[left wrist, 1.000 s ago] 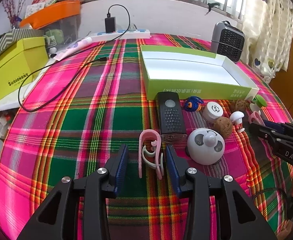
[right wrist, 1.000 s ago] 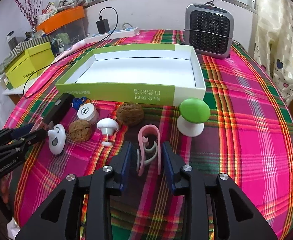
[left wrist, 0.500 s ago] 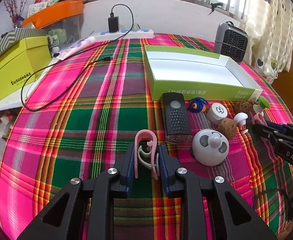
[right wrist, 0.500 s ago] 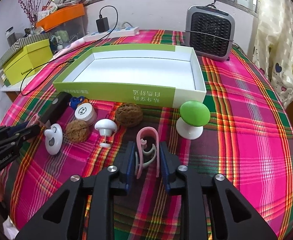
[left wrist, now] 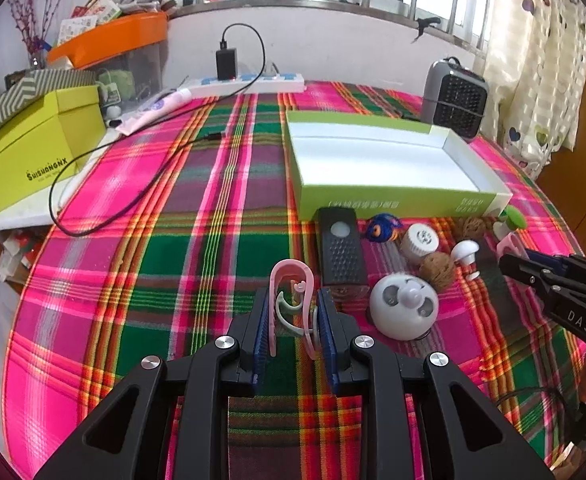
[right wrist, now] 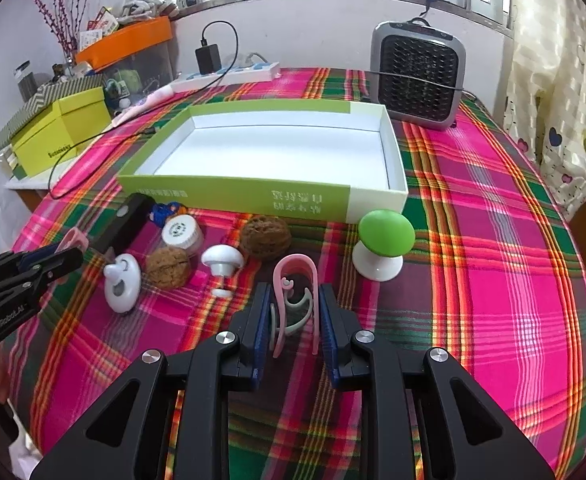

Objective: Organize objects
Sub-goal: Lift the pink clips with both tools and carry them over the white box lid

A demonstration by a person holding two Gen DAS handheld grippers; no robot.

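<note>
**Stock on the plaid worktop: two pink clips in hand**

Your left tongs (left wrist: 292, 316) are pinching a pink U-shaped clip (left wrist: 291, 280) with a pale green curl inside it; the blue pads (left wrist: 261, 324) press both of its legs. It stands at the near middle of the plaid-covered worktop (left wrist: 133, 240), just beside the black remote (left wrist: 340, 252).

Your right tongs (right wrist: 295, 316) are pinching a second pink clip (right wrist: 296, 280) of the same make, in front of the green-capped mushroom piece (right wrist: 385, 240). In the left wrist view they show at the right edge, by the small items.

Loose items in a row before the box:
- black remote
- blue toy (left wrist: 381, 230), kind unclear
- white round cap (left wrist: 419, 238)
- two walnuts (right wrist: 265, 237) (right wrist: 169, 268)
- small white mushroom knob (right wrist: 221, 262)
- white round piece with a face-like front (left wrist: 403, 306)

The green and white box (right wrist: 233, 192), an open shallow tray, lies behind the row with nothing showing inside it.

Background: grey fan heater (right wrist: 419, 74) at the far right; white power strip (left wrist: 249, 82) with a black charger (left wrist: 225, 62) and trailing cable; yellow-green carton (left wrist: 33, 156) off the worktop's left side.
</note>
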